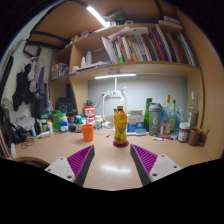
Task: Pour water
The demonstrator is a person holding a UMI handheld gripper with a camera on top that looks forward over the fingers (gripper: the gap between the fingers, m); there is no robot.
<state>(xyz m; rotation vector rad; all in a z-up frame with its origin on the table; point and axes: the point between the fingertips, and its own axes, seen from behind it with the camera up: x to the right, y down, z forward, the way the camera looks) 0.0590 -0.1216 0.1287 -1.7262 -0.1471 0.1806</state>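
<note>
Claw wide, holding nothing | desk cluttered; bottle beyond | bookshelf above

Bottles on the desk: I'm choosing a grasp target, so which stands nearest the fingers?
The orange-yellow bottle, alone just beyond the open fingers; the others line the back wall.

The tongs gape wide open, level, gripping nothing.

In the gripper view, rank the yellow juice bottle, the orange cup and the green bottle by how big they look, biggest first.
1. Yellow juice bottle, beyond the open hand-held gripper, looks biggest.
2. Green bottle, though it stands farther back, so its true size is unsure.
3. Orange cup, clearly the smallest.
</note>
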